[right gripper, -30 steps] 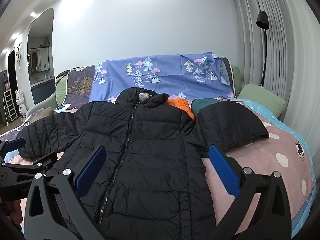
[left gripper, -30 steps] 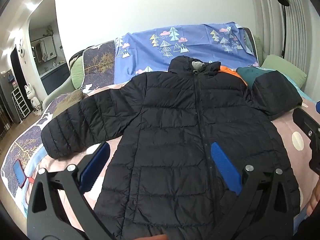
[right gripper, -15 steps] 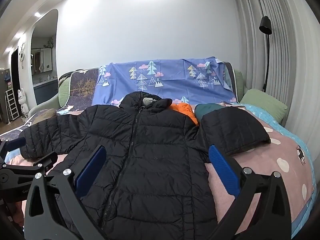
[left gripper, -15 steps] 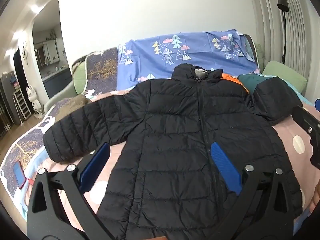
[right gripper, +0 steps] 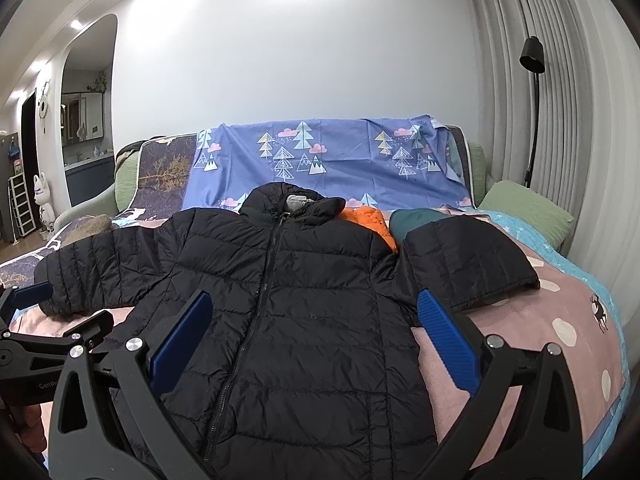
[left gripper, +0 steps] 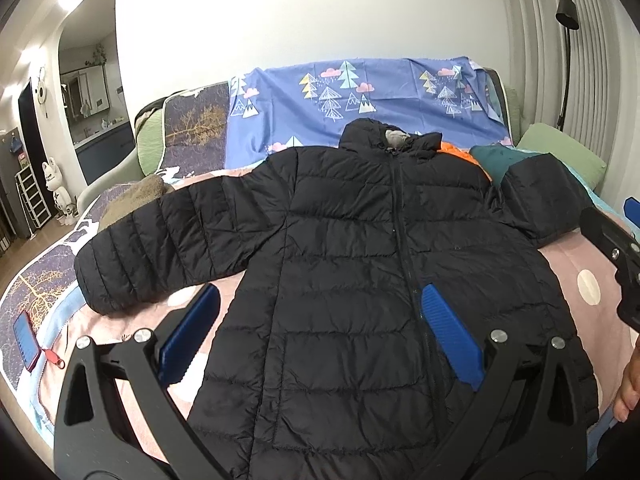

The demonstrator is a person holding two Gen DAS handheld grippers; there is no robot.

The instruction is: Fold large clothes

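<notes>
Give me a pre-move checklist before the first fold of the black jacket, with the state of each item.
1. Left gripper open and empty: ok.
2. Right gripper open and empty: ok.
3. Black jacket spread front-up, zipped: ok.
4. Left sleeve laid out straight: ok.
5. Right sleeve laid out straight: not ok, it is doubled over, resting partly on the teal garment.
6. Hem edge nearest the grippers flat: cannot tell, hidden behind the gripper frames.
</notes>
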